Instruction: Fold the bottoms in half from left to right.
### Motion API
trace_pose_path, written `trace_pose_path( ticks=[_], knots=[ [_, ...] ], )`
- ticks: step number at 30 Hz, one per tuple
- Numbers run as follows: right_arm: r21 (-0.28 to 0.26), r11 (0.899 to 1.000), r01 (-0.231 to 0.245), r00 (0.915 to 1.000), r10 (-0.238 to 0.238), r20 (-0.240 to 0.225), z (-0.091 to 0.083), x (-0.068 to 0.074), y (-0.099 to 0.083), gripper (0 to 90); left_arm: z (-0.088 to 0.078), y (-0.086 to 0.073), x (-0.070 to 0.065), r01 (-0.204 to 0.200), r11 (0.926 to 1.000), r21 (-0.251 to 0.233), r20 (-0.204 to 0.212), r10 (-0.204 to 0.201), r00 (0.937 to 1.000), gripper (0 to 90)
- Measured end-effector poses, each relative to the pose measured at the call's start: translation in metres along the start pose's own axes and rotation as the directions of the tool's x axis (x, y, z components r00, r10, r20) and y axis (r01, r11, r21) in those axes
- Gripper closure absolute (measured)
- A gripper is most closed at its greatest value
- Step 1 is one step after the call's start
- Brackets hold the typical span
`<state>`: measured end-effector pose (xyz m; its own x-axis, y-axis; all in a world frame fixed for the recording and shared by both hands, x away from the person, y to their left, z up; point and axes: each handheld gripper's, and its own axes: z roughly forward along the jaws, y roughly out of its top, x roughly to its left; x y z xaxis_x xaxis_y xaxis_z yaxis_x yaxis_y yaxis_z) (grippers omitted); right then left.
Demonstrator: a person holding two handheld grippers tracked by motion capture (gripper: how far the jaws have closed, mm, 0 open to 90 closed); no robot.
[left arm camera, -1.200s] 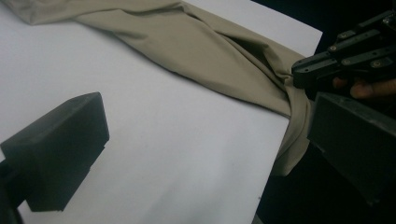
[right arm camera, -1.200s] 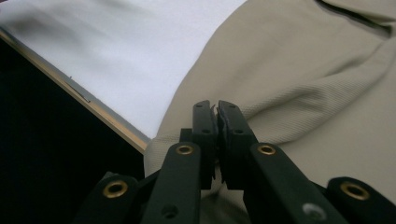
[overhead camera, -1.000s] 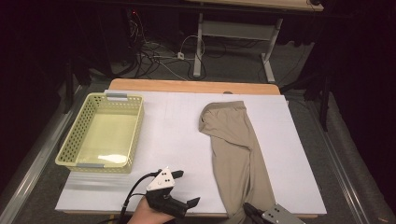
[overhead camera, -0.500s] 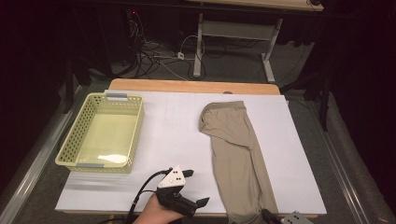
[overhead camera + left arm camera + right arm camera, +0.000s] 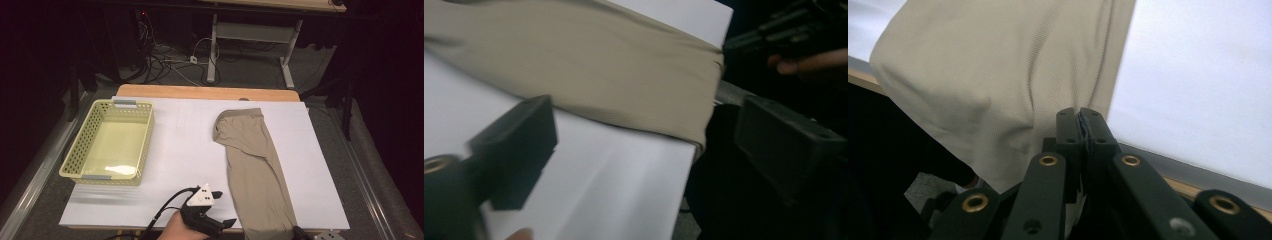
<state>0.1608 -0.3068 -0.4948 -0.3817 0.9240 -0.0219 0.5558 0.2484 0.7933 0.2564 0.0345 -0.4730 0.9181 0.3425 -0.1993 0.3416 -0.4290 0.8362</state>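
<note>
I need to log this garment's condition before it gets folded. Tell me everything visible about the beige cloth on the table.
The beige garment looks like a soft, fine-ribbed knit, folded into one long strip. It lies flat on the right half of the white table cover, running from a rounded, banded top end down to the near edge, where its lower end drapes over. Shallow creases cross its upper part. The right gripper, jaws shut, pinches that hanging end. The left gripper is beside it, jaws apart, not touching.

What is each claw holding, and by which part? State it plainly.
Right claw: shut, apparently pinching the beige garment at its near end hanging over the table edge. Left claw: open, holding nothing.
</note>
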Motion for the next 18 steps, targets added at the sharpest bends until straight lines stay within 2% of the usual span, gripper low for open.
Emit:
trace_pose_path(
  ticks=[3, 9, 13, 18],
  knots=[
    [0.004, 1.0, -0.002, 1.0, 0.002, 0.009, -0.002, -0.001, -0.002, 88.5, 0.008, 0.002, -0.005, -0.023, 0.9995, 0.022, 0.012, 0.022, 0.9997, 17.3],
    [0.006, 1.0, -0.01, 0.9999, 0.01, 0.012, -0.007, -0.004, -0.005, 89.0, 0.002, 0.002, 0.0, -0.025, 0.9996, 0.012, -0.035, 0.026, 0.999, 16.5],
    [0.008, 1.0, -0.009, 0.9999, 0.009, 0.008, -0.007, -0.004, -0.006, 89.2, -0.008, 0.001, 0.008, -0.006, 1.0, -0.003, -0.072, 0.006, 0.9974, 13.2],
    [-0.022, 1.0, -0.017, 0.9998, 0.017, -0.014, -0.01, -0.004, -0.002, 83.1, -0.021, -0.001, 0.018, 0.029, 0.999, -0.033, -0.112, -0.033, 0.9931, 13.0]
  ],
)
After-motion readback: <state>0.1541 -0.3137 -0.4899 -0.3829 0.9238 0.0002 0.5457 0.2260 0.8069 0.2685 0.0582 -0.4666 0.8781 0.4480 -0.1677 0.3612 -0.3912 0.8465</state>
